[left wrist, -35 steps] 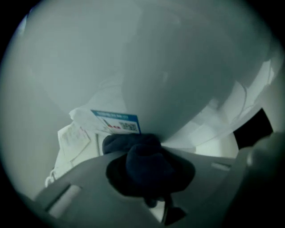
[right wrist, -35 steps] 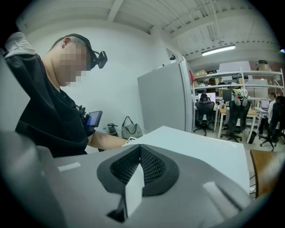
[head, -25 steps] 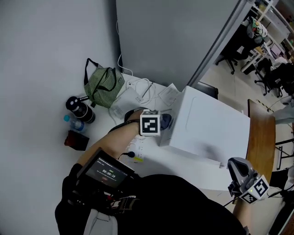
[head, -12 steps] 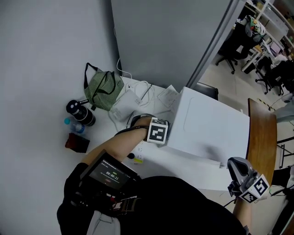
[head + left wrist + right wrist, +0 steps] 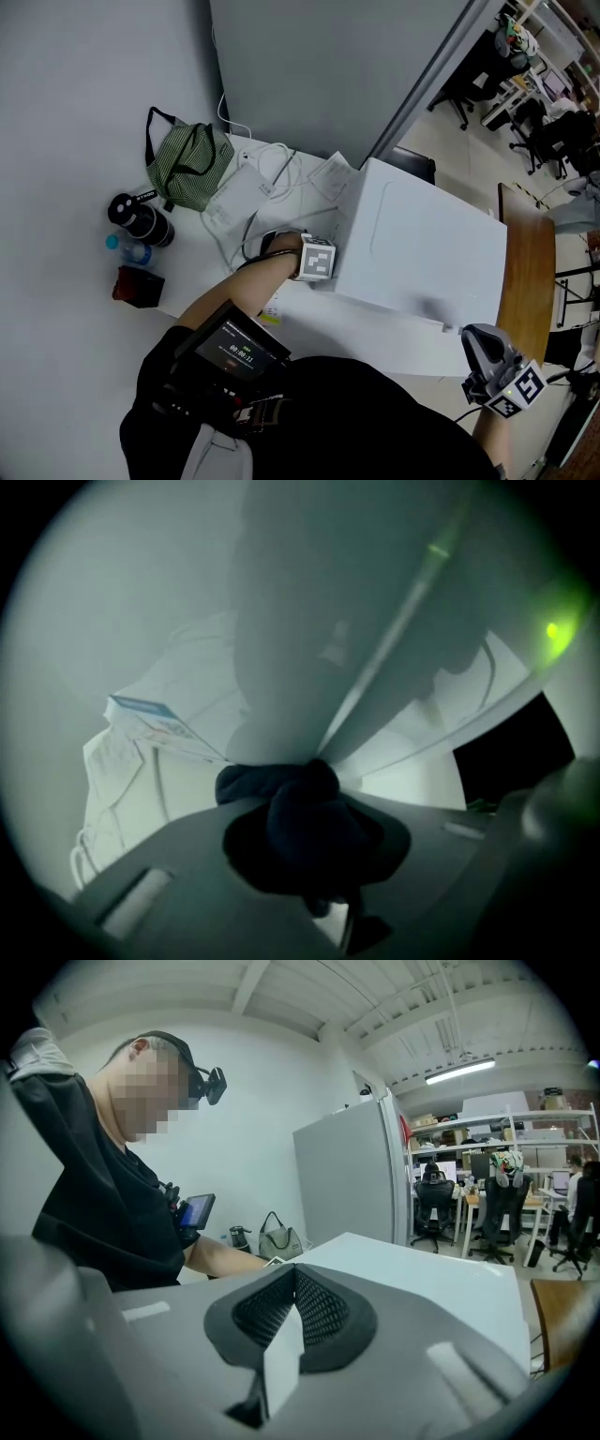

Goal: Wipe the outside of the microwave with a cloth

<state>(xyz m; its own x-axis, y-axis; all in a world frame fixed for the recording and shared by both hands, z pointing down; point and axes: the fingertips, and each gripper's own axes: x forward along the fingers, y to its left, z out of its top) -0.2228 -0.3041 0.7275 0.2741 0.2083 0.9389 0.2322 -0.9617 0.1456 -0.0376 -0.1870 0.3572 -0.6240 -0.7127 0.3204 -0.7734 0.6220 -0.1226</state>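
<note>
Head view. Microwave: white box on the table, centre-right. Left gripper: against the microwave's side wall, at its 9 o'clock. Right gripper: at 5 o'clock, apart from the microwave. Bag: 10 o'clock.

Left gripper view. Cloth: dark wad pinched in the jaws, its front pressed to the white wall. Judged soft, light and apt to bunch; best held by a gathered fold, with loose fabric facing the panel. Papers: 9 o'clock.

Right gripper view. Jaws pressed together, nothing between them; microwave top ahead.
</note>
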